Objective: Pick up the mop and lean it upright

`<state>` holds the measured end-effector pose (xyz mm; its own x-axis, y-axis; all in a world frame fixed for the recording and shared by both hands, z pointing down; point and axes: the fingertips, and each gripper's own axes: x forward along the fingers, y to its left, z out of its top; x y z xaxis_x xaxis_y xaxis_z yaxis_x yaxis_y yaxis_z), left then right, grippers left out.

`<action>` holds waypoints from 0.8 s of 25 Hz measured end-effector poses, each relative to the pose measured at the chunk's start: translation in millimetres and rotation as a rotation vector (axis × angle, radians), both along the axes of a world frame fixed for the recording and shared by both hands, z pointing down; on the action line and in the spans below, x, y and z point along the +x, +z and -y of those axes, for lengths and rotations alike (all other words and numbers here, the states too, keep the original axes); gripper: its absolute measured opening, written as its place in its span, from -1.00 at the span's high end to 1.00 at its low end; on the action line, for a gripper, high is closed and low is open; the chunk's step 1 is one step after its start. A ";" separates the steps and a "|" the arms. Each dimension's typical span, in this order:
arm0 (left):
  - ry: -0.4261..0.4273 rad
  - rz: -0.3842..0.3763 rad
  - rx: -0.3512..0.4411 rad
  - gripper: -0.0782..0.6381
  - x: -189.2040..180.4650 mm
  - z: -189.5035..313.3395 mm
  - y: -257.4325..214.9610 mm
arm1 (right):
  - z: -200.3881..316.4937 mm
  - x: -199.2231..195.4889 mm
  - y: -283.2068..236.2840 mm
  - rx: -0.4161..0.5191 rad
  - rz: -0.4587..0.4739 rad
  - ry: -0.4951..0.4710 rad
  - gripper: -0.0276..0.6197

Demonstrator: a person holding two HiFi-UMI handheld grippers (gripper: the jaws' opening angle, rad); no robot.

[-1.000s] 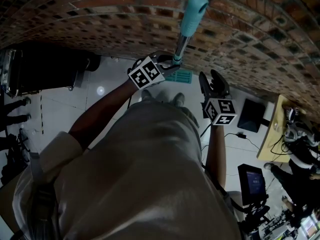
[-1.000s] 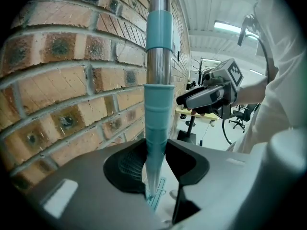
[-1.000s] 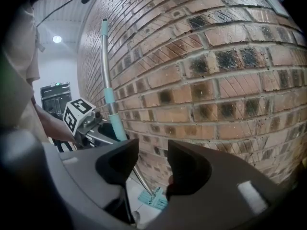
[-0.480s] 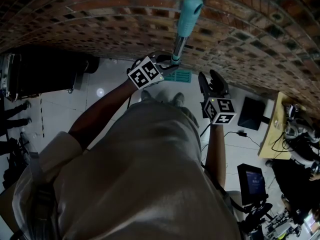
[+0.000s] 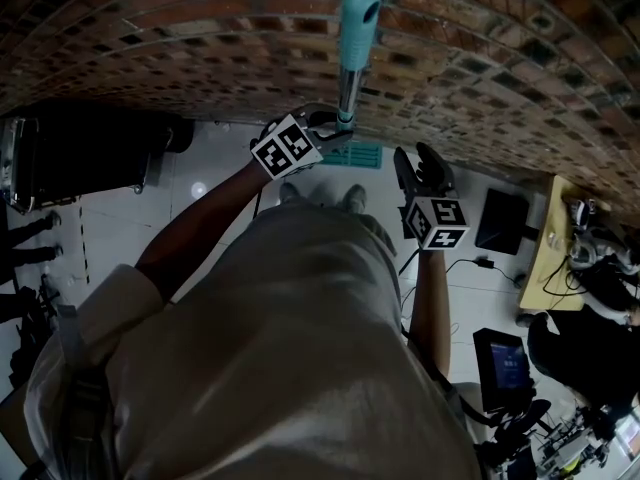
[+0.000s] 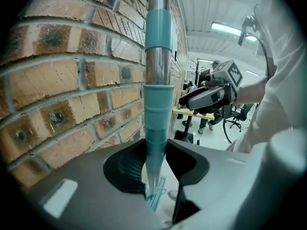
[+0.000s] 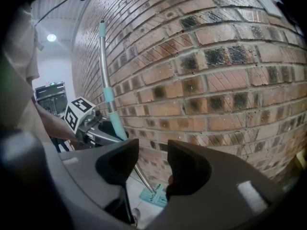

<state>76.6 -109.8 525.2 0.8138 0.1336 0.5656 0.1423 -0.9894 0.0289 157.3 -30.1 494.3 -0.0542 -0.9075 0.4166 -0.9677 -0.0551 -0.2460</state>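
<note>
Red-brown brick wall (image 5: pixel 200 48) fills the background, meeting a pale tiled floor (image 5: pixel 200 218) below. The mop (image 5: pixel 352 48) stands almost upright just beside this wall, with its teal grip at the top and its metal shaft running down to the teal mop head (image 5: pixel 360 154), which lies flat on the floor at the wall's foot. Whether the grip touches the bricks cannot be told. The left gripper (image 5: pixel 335 133) has its jaws pinching the teal sleeve of the shaft, one jaw on each side. The right gripper (image 5: pixel 420 168) hangs nearby, apart from the mop, with its jaws spread and only wall and floor showing between them.
</note>
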 end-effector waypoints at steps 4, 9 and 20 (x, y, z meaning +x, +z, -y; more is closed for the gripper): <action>-0.007 0.021 0.007 0.37 -1.2 -0.7 9.2 | -5.9 0.4 1.5 -0.012 0.001 0.007 0.32; -0.011 0.046 0.019 0.37 -3.5 -1.3 23.8 | -12.3 0.5 6.3 -0.024 -0.001 0.007 0.33; -0.012 0.117 0.031 0.37 -6.2 1.8 66.7 | -22.1 0.0 16.9 -0.058 0.002 -0.002 0.33</action>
<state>70.4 -111.6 591.9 0.7431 0.1049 0.6609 0.1277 -0.9917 0.0139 157.4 -8.0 511.2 -0.0570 -0.8818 0.4681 -0.9675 -0.0670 -0.2440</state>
